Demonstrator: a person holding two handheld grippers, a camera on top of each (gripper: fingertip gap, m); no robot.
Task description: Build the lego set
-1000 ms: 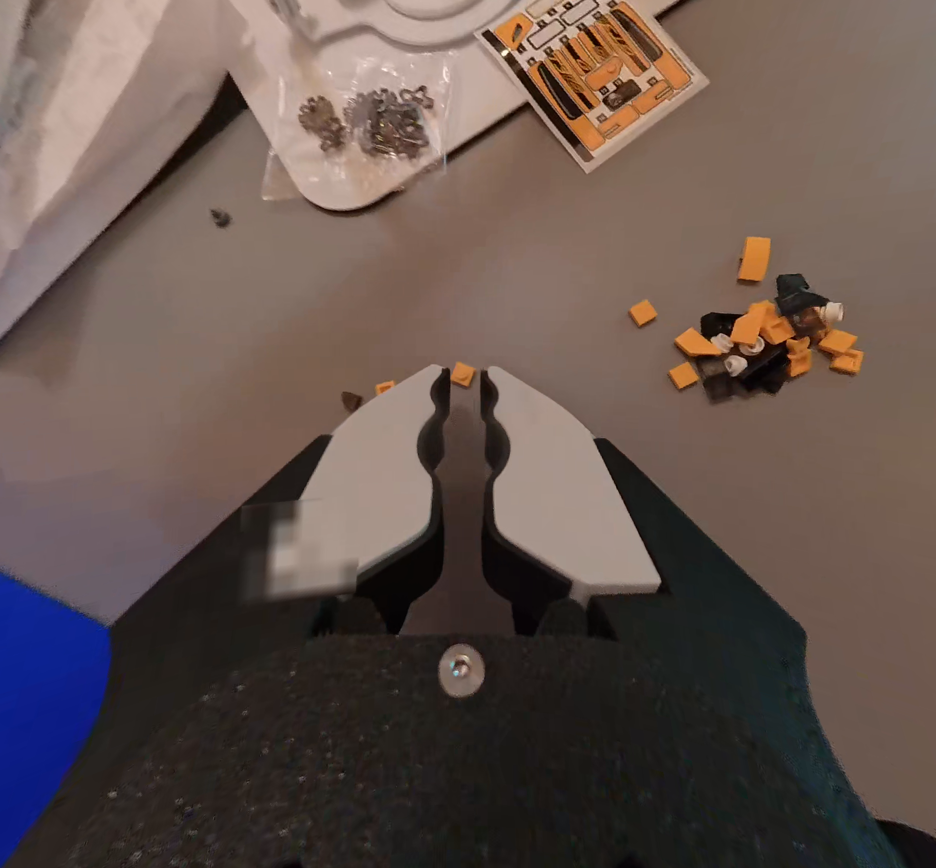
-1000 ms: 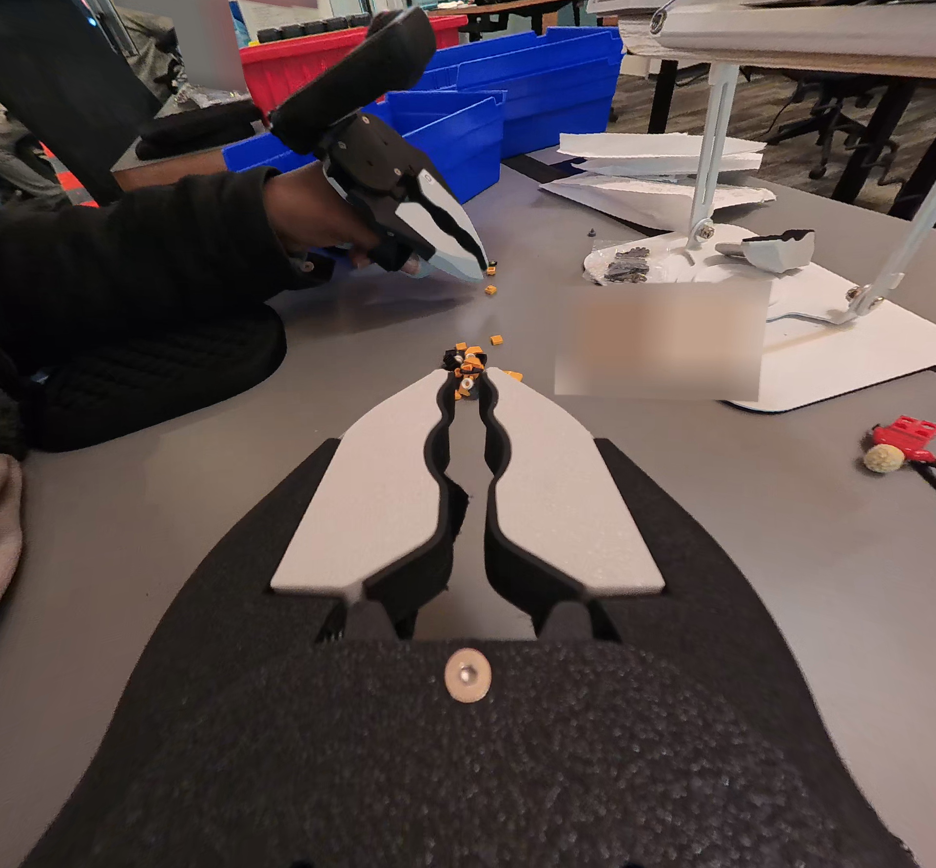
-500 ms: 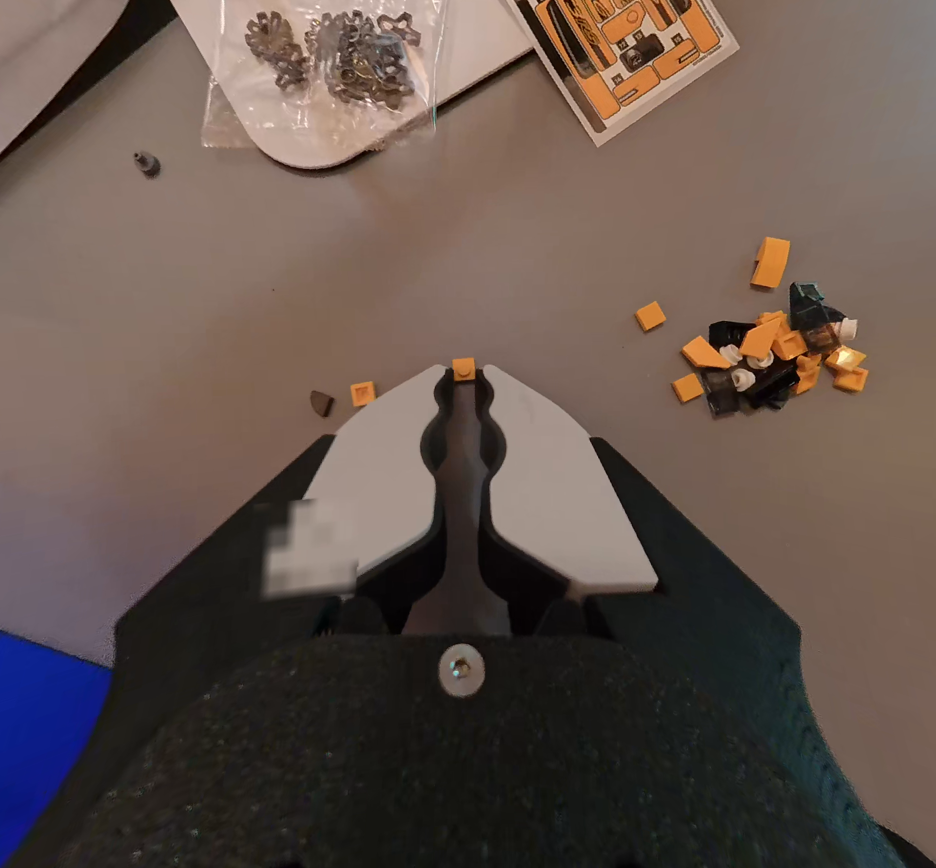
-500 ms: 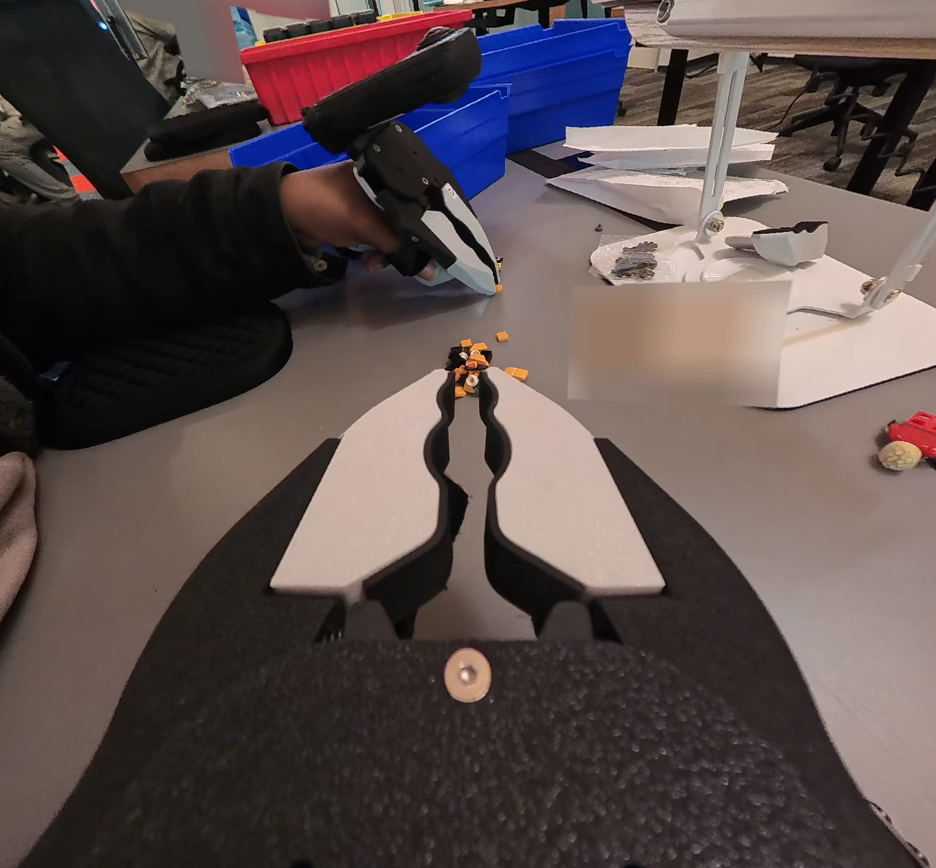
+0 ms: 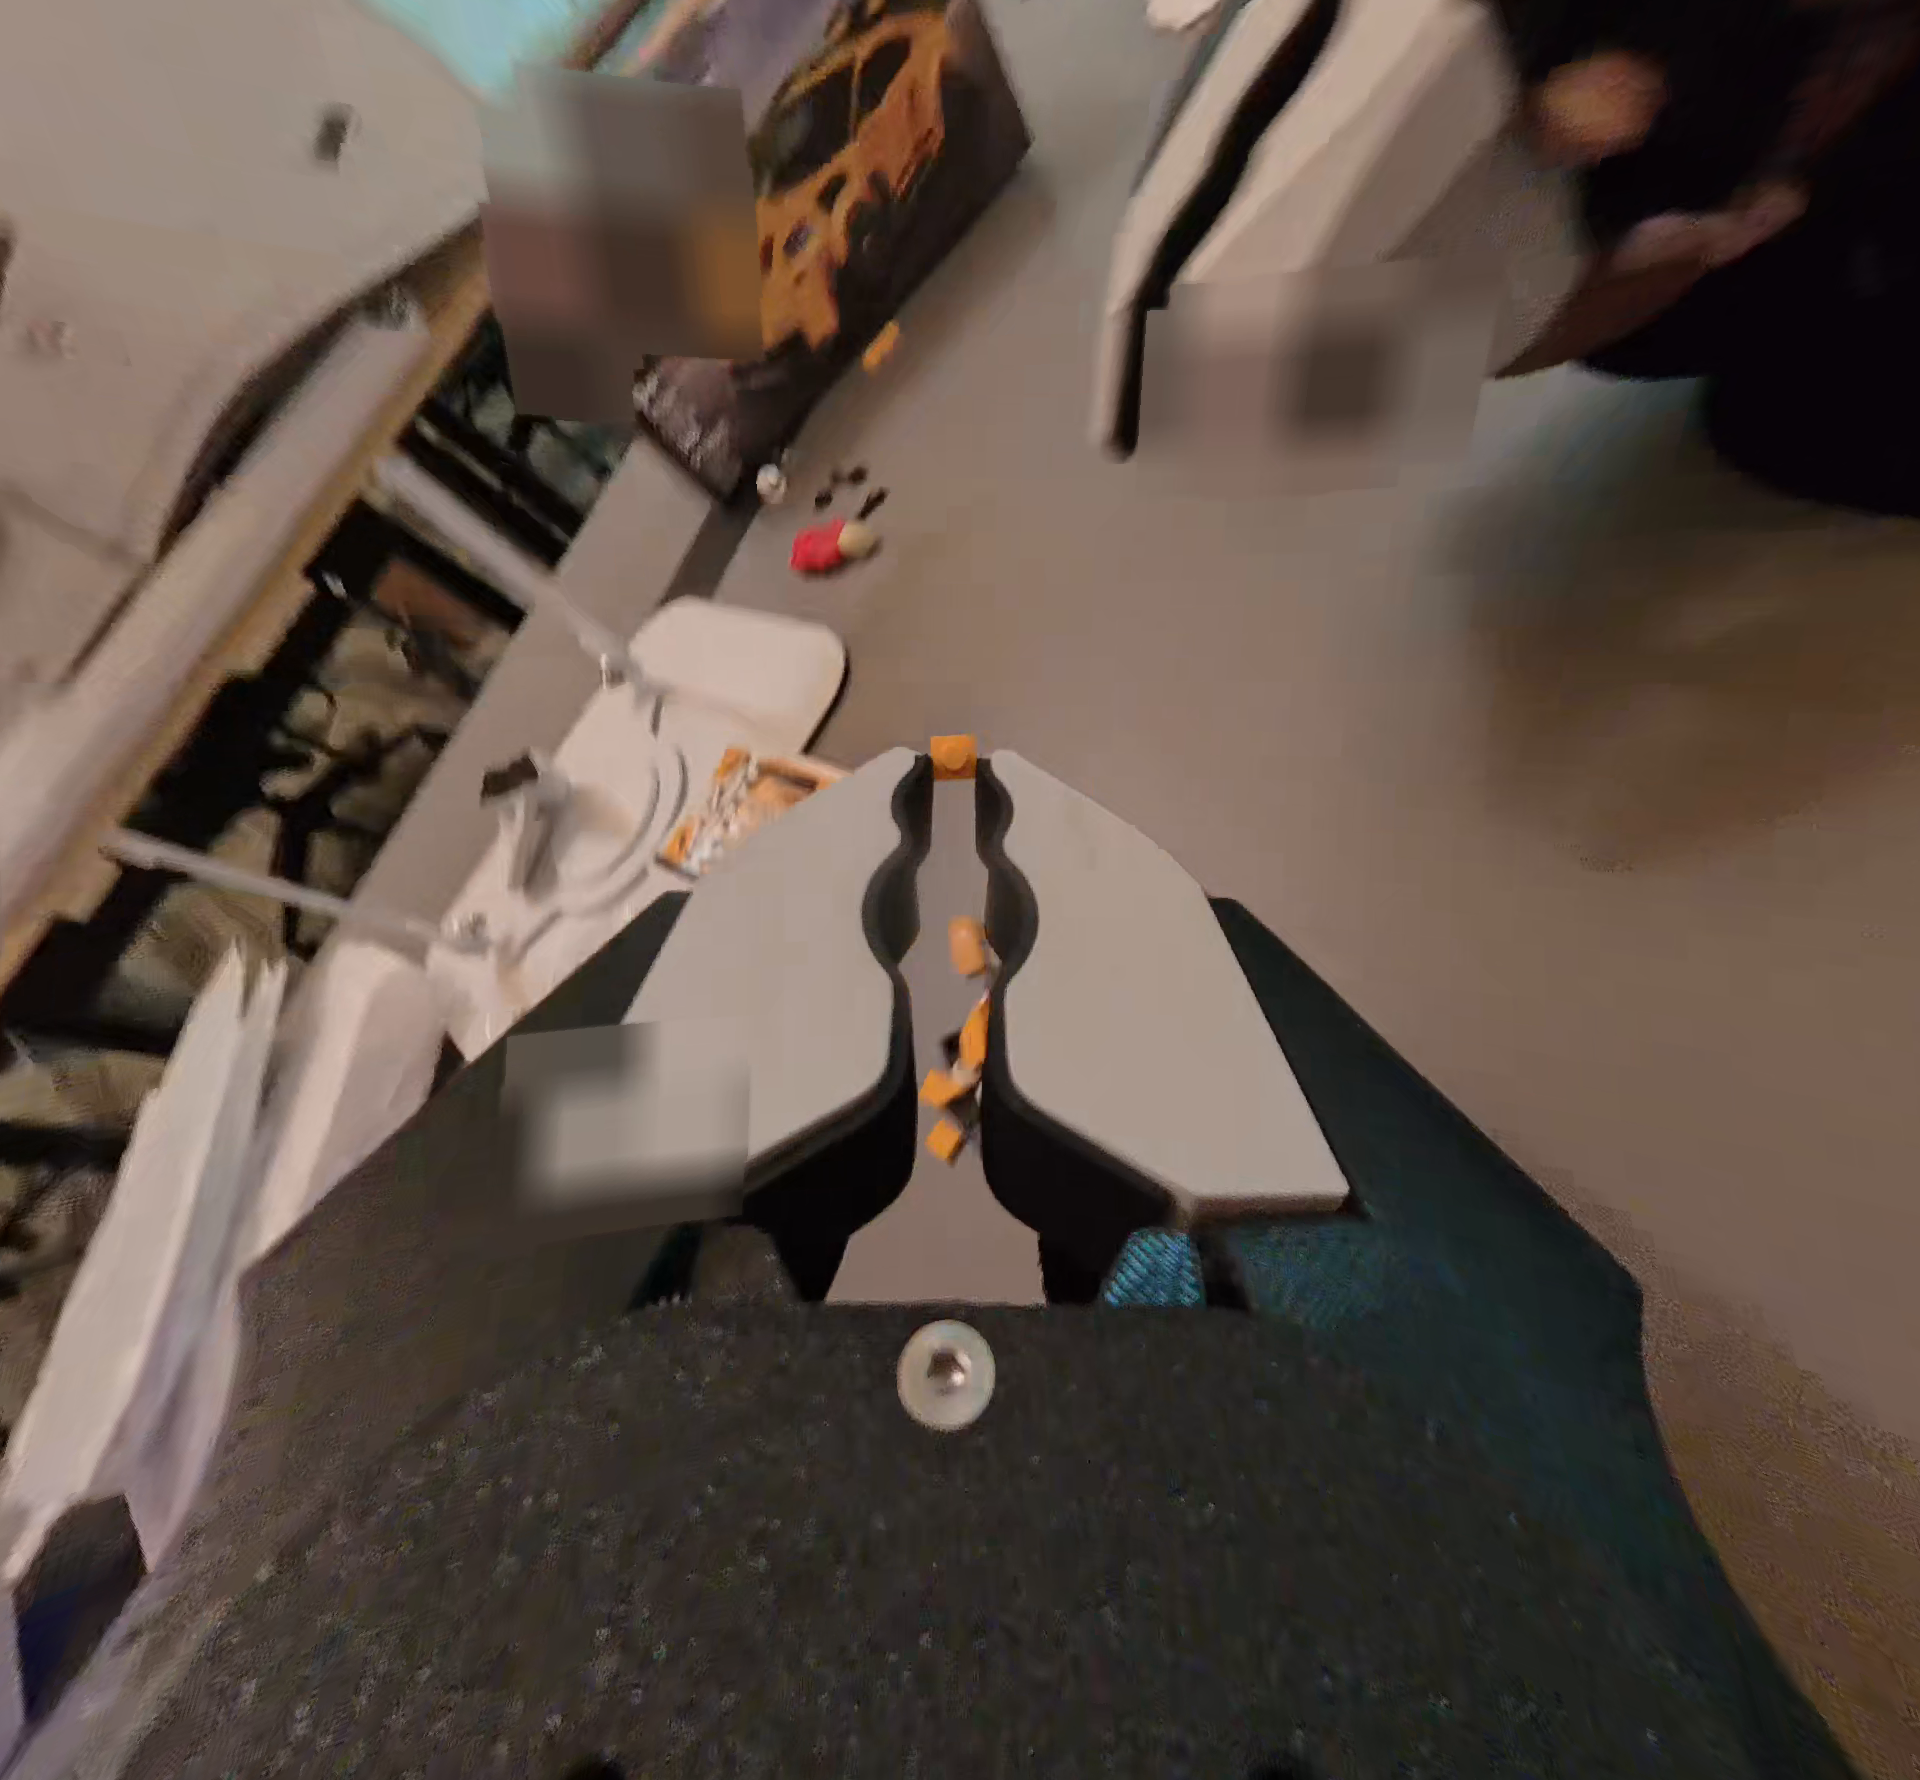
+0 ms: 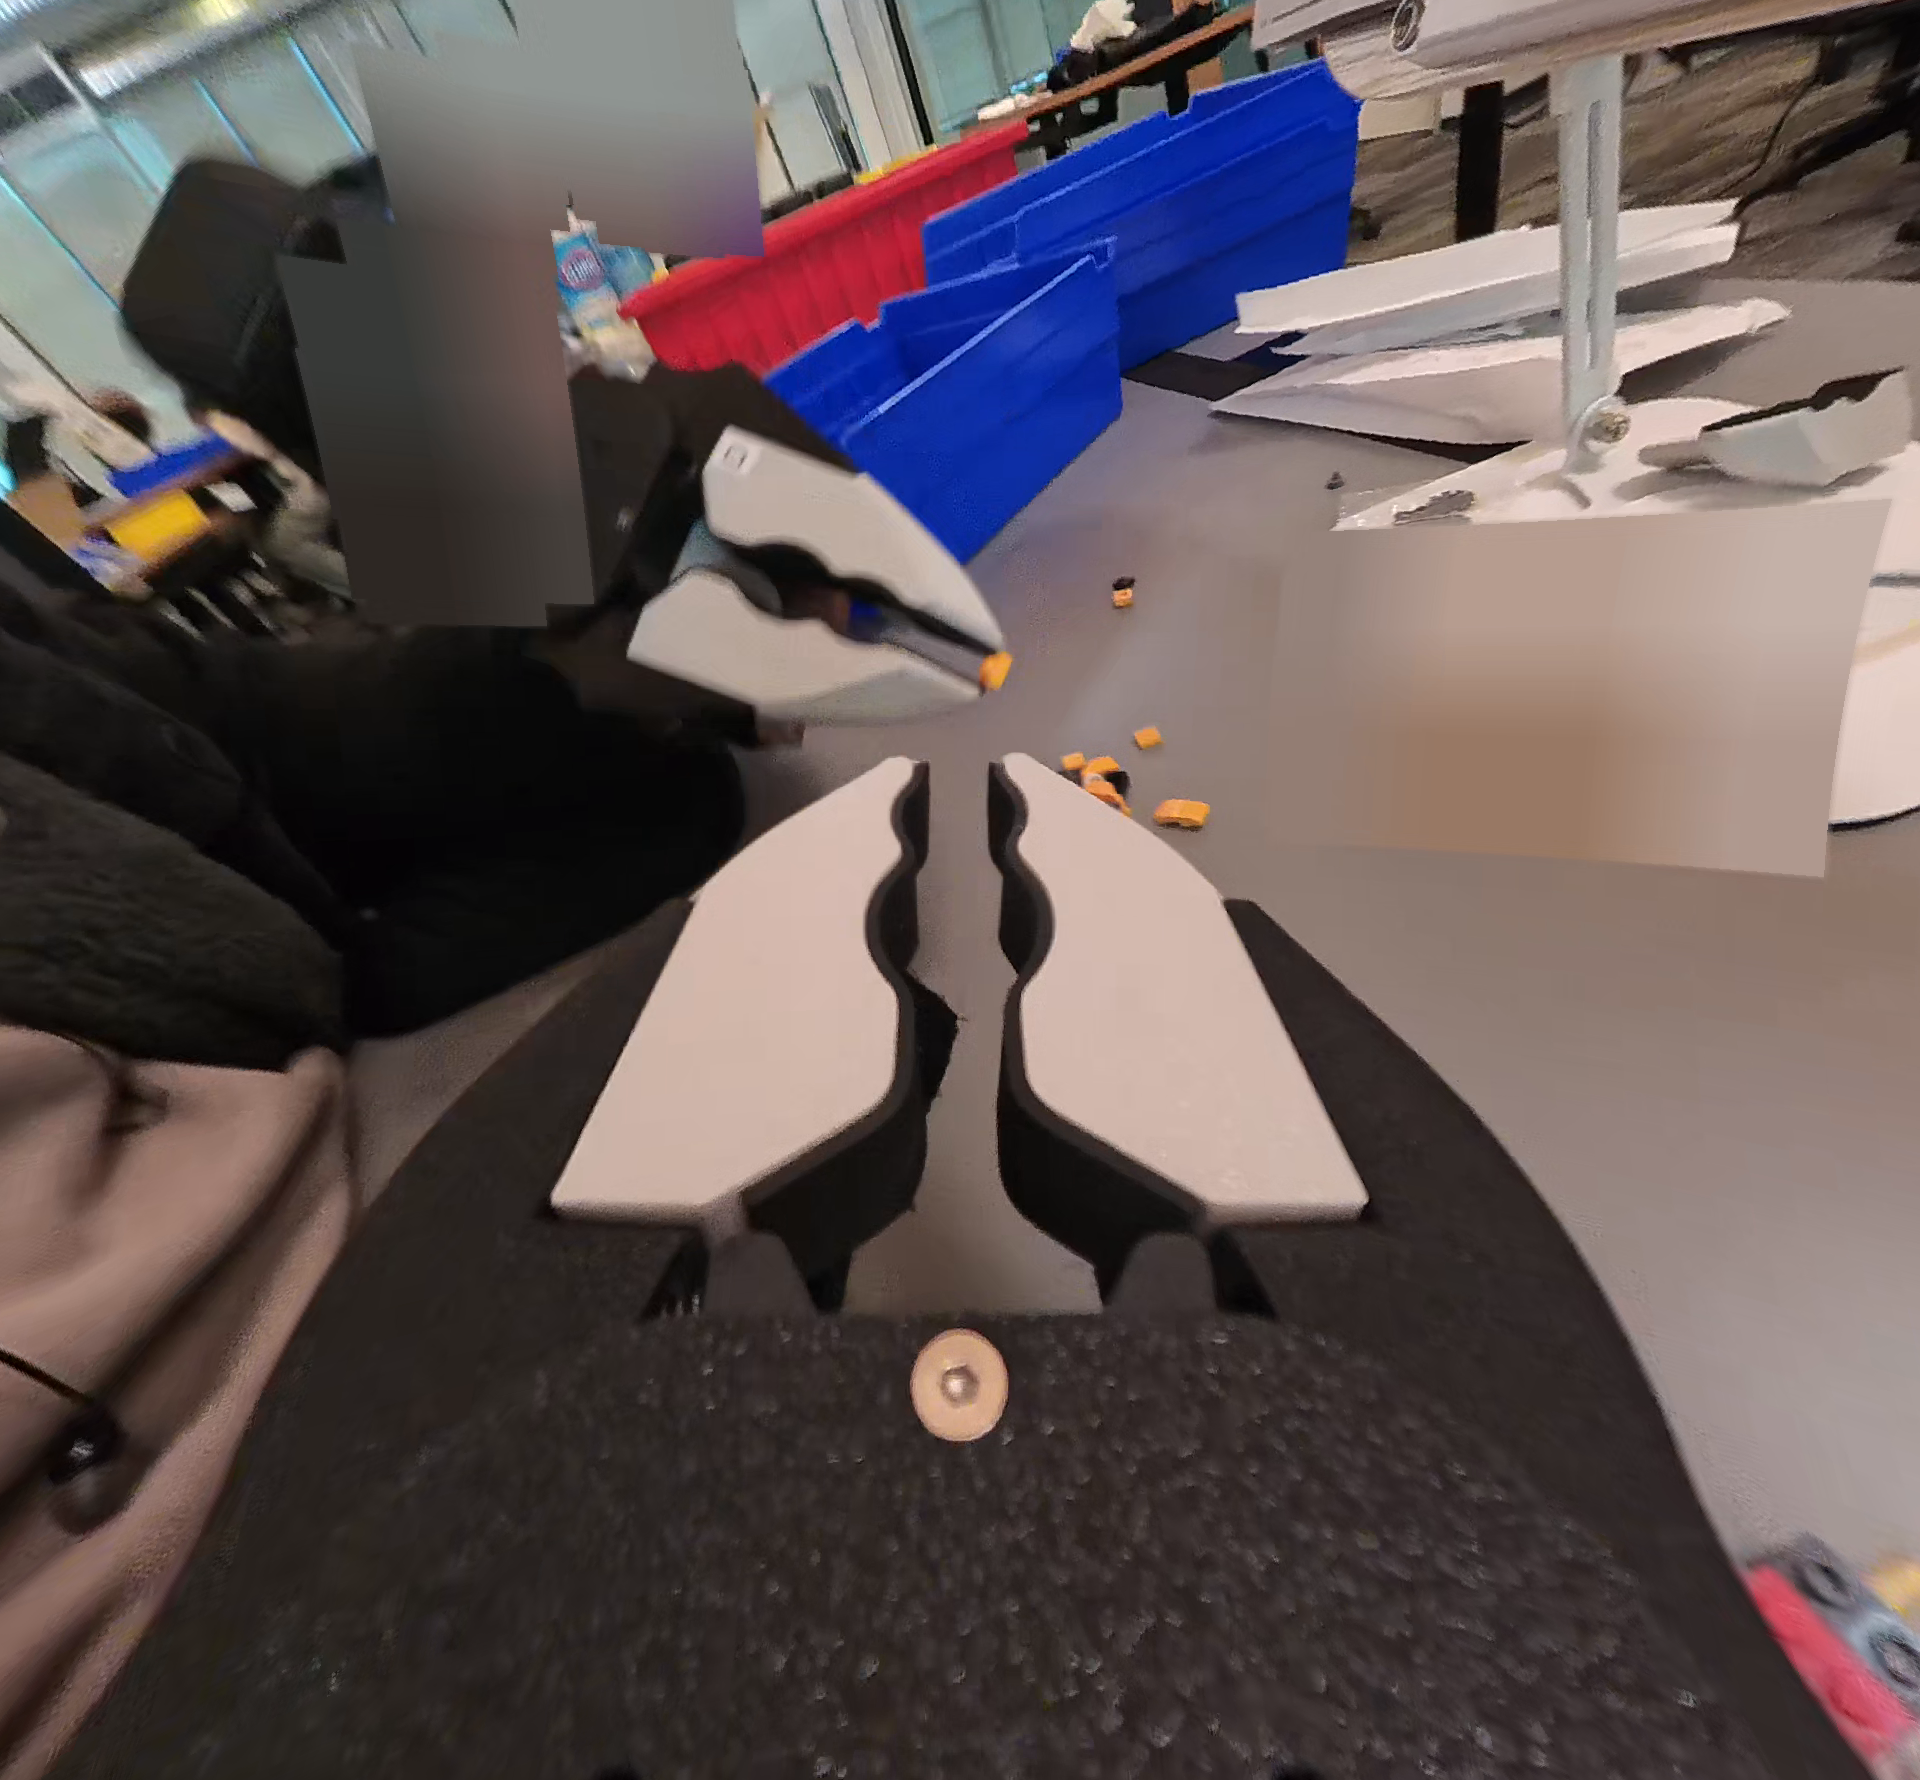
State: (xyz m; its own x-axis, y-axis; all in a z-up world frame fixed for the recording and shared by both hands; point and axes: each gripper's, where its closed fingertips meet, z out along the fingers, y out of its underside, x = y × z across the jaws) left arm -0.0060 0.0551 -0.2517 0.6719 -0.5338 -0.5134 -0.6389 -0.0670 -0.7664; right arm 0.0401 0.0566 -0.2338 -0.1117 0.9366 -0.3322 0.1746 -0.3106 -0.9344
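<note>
My left gripper (image 5: 953,762) is shut on a small orange lego piece (image 5: 953,756) at its fingertips and holds it above the grey table, rolled to one side. It also shows in the right wrist view (image 6: 977,670), with the orange piece (image 6: 995,670) at its tips. A pile of orange and black lego pieces (image 6: 1101,780) lies on the table, also seen through the left gripper's gap (image 5: 961,1055). My right gripper (image 6: 956,764) is slightly open and empty, just left of the pile and below the left gripper. It appears blurred in the left wrist view (image 5: 1247,172).
Blue bins (image 6: 1039,359) and a red bin (image 6: 831,276) stand at the back. A white book stand base (image 5: 717,681), a sticker sheet (image 5: 727,805), white paper bags (image 6: 1455,348), the lego box (image 5: 883,172) and a red piece (image 5: 826,548) lie around. A person's dark sleeve (image 6: 468,795) rests at left. One gripper's finger ends stand about 6 cm off the other's.
My left gripper closed on the orange piece, lifted it off the table and rolled sideways. My right gripper shifted, so the pile now sits right of its tips.
</note>
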